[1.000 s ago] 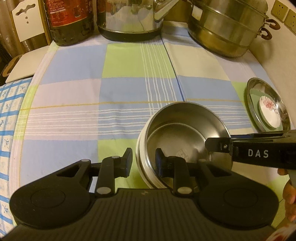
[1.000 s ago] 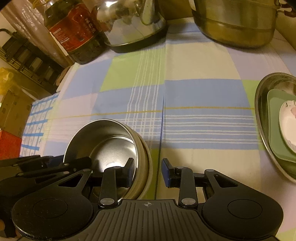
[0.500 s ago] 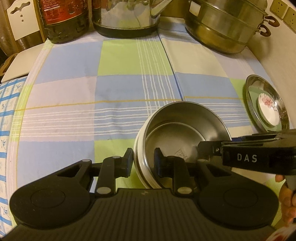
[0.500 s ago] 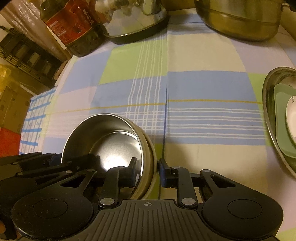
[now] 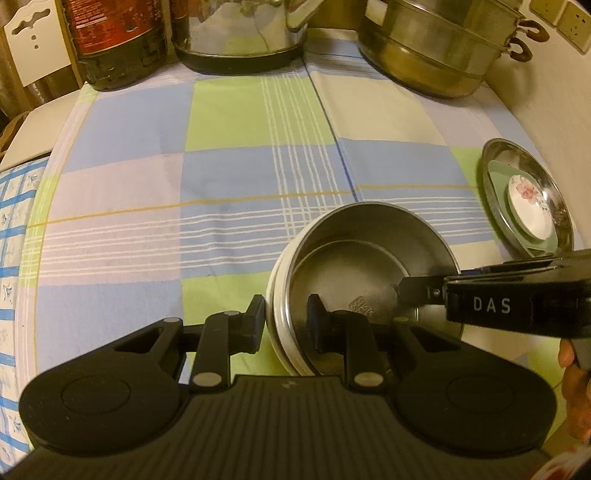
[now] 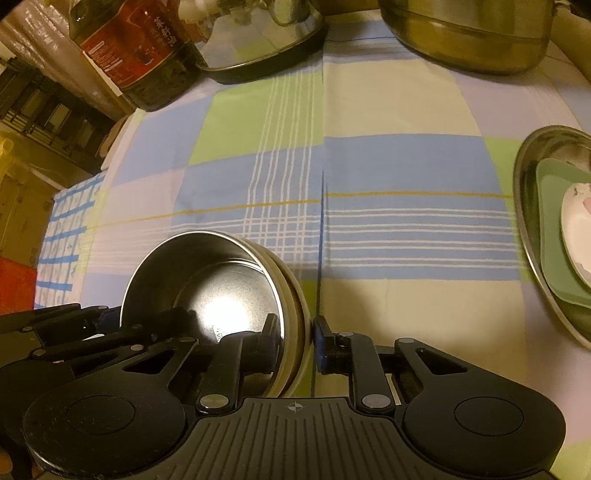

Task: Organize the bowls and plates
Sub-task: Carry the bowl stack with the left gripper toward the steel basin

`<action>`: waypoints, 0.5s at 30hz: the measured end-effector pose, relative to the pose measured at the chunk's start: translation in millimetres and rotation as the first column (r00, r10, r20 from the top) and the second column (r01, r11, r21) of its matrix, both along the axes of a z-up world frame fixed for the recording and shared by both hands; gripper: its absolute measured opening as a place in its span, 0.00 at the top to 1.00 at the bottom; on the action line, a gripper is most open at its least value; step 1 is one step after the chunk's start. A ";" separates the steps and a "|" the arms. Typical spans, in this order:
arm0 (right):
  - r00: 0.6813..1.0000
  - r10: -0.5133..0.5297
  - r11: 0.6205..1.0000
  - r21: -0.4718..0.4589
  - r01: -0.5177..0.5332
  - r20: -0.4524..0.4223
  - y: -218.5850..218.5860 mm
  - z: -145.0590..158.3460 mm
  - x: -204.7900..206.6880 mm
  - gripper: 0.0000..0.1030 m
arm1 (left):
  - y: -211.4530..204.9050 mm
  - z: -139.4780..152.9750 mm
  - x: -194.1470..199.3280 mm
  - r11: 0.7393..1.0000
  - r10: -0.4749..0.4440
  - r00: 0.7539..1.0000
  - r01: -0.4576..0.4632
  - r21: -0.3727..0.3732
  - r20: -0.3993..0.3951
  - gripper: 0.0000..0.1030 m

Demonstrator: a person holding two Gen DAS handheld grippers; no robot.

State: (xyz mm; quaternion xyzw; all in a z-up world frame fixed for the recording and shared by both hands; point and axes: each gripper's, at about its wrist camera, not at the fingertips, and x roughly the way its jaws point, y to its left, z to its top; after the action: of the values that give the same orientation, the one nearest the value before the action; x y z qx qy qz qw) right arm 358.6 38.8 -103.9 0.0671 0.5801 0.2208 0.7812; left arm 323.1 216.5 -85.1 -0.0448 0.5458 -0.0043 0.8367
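A checked tablecloth [image 5: 229, 173] in blue, green and cream covers the table. At its far left edge stands a dark oil bottle [image 5: 114, 40] with a red label, next to it a shiny steel kettle [image 5: 240, 33], and farther right a stacked steel steamer pot [image 5: 436, 48] with looped handles.

Near the front, slightly right of centre in the left wrist view, sits a steel bowl [image 5: 369, 258] nested inside a cream bowl [image 5: 280, 325], whose pale rim shows just outside the metal one.

The left gripper [image 5: 286, 325] straddles the near-left rim of the nested bowls: one finger stands outside the cream wall, the other inside the steel bowl. The jaws are narrow and appear to pinch both rims.

The right gripper [image 6: 295, 339] straddles the opposite, right side of the same stack, with its left finger inside the steel bowl and its right finger outside the cream rim. Its jaws are closing; whether the pads already press the rim is not clear.

Well apart at the right edge of the cloth lies a steel plate [image 6: 524, 206] holding a green plate [image 6: 550, 236], with a small white floral dish [image 5: 528, 203] on top.
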 end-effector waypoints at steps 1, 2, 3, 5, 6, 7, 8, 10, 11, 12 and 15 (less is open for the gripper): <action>1.000 -0.007 1.000 -0.002 0.007 0.003 -2.6 0.9 -0.7 0.82 | -1.9 0.5 -0.1 1.000 -0.006 1.000 0.006 -0.004 -0.001 0.79; 1.000 -0.014 1.000 -0.002 0.014 0.006 -5.0 2.4 -1.4 0.82 | -4.0 1.2 -0.4 1.000 -0.011 1.000 0.011 -0.006 0.000 0.79; 1.000 -0.021 1.000 -0.002 0.021 0.008 -7.4 3.9 -2.5 0.82 | -6.4 2.6 -0.8 1.000 -0.017 1.000 0.018 -0.007 0.002 0.79; 0.999 -0.034 0.999 0.000 0.034 0.010 -13.5 7.0 -4.3 0.82 | -12.3 6.1 -1.9 1.000 -0.029 0.999 0.029 -0.005 0.012 0.79; 0.999 -0.041 0.999 0.001 0.041 0.011 -17.1 9.1 -5.8 0.82 | -14.8 8.0 -2.3 0.999 -0.035 0.999 0.035 -0.006 0.016 0.79; 0.999 -0.048 0.999 0.001 0.048 0.014 -20.2 11.6 -7.9 0.82 | -17.9 10.1 -2.6 0.999 -0.042 0.999 0.042 -0.008 0.020 0.79; 0.998 -0.055 0.998 0.000 0.055 0.018 -24.0 14.0 -9.9 0.82 | -21.2 11.9 -2.9 0.999 -0.050 0.998 0.050 -0.011 0.023 0.79; 0.997 -0.073 0.997 -0.001 0.073 0.022 -33.1 18.4 -14.2 0.82 | -29.1 15.1 -2.9 0.997 -0.071 0.997 0.072 -0.019 0.029 0.79; 0.996 -0.083 0.997 -0.002 0.083 0.023 -38.4 20.3 -16.5 0.82 | -34.1 16.3 -2.7 0.996 -0.085 0.996 0.086 -0.021 0.031 0.79; 0.995 -0.095 0.995 -0.004 0.095 0.023 -44.7 22.0 -18.9 0.82 | -39.4 17.0 -2.5 0.995 -0.099 0.995 0.099 -0.023 0.033 0.79; 0.990 -0.140 0.990 -0.011 0.140 0.018 -65.8 24.3 -26.7 0.82 | -60.5 17.9 -1.2 0.988 -0.153 0.988 0.154 -0.028 0.035 0.79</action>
State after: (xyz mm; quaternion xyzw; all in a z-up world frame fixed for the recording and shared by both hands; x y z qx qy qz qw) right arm 331.9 -27.0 -79.5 0.1009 0.5687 0.1623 0.8000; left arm 321.9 156.0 -67.2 -0.0156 0.5337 -0.0778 0.8419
